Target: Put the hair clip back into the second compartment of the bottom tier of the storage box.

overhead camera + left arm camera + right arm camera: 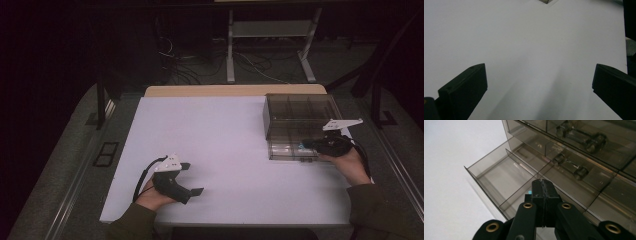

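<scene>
Your left tool (191, 178) rests low over the near left part of the white tabletop (220, 145), held in your left hand (155, 195). Its jaws stand wide apart with nothing between them; in the left gripper view you see bare white surface between the two black jaws.

Your right tool (306, 144) is at the right side of the tabletop, held in your right hand (350, 165), and it points to the left over the smoky clear drawer box (300, 117). The box stands near the far right corner of the tabletop. Its lowest drawer (499, 177) is pulled out toward you. In the right gripper view the jaws are pressed together, tip against tip, just above the open drawer, over one of its thin dividers. A small blue thing (530, 192) shows beside the tips; you cannot tell what it is, or whether the jaws pinch it. Inside the closed drawers above, some dark parts (579, 137) lie, blurred through the plastic.
</scene>
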`<state>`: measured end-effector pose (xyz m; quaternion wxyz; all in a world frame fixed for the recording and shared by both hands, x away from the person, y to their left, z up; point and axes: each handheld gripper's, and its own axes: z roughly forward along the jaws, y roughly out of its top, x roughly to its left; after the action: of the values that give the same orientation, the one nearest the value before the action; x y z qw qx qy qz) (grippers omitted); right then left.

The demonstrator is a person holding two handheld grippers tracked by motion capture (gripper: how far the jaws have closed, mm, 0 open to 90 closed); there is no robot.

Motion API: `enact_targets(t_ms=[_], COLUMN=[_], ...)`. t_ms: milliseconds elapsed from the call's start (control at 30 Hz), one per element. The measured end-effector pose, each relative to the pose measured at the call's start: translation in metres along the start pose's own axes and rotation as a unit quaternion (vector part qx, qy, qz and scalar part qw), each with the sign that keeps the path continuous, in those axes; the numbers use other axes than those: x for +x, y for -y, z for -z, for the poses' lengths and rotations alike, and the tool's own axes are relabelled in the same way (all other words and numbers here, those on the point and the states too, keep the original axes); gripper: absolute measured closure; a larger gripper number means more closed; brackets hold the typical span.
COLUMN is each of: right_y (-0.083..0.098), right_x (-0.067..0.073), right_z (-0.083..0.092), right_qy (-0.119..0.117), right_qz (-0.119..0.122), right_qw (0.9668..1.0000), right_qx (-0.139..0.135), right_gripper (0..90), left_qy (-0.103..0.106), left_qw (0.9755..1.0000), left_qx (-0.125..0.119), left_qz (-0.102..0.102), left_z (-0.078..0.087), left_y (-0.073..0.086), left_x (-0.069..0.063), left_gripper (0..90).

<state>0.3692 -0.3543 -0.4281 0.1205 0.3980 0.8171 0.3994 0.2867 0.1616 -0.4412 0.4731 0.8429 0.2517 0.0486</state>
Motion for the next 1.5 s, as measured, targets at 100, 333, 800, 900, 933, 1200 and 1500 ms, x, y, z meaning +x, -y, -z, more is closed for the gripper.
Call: enact_targets(t_ms=[100, 333, 800, 900, 933, 1200, 1500], right_y=[0.0009, 0.0027, 0.0028, 0.0028, 0.0029, 0.0028, 0.0016], right_x=[-0.0015, -0.0034, -0.0035, -0.0036, -0.0038, -0.0039, -0.0043], right_z=[-0.0022, -0.0068, -0.0099, -0.0102, -0.0102, -0.0097, -0.0041], right_qy=[0.003, 0.006, 0.013, 0.013, 0.013, 0.014, 0.008], right_qz=[-0.002, -0.005, -0.01, -0.011, -0.012, -0.014, -0.026], right_qw=[1.0, 0.9998, 0.9992, 0.9992, 0.9992, 0.9991, 0.9995], right_qx=[0.004, 0.019, 0.037, 0.037, 0.037, 0.036, 0.016], right_gripper=[88.1, 88.1, 87.4, 87.2, 87.0, 83.9, 77.6], left_qy=[0.0, 0.0, -0.002, -0.002, -0.001, -0.001, -0.002], left_qw=[1.0, 1.0, 1.0, 1.0, 1.0, 1.0, 1.0], left_qx=[0.0, 0.003, 0.005, 0.004, 0.004, 0.006, 0.005], left_qz=[0.0, 0.0, -0.001, 0.0, -0.001, -0.003, -0.002], left_z=[-0.0001, 0.0001, -0.0009, -0.0011, -0.001, -0.0006, -0.0009], left_y=[0.0, 0.0004, 0.0004, 0.0003, 0.0003, 0.0005, 0.0006], left_x=[0.0002, -0.0001, -0.0002, -0.0002, -0.0002, -0.0004, -0.0002], left_gripper=[0.0, 0.0, 0.0, 0.0, 0.0, 0.0, 0.0])
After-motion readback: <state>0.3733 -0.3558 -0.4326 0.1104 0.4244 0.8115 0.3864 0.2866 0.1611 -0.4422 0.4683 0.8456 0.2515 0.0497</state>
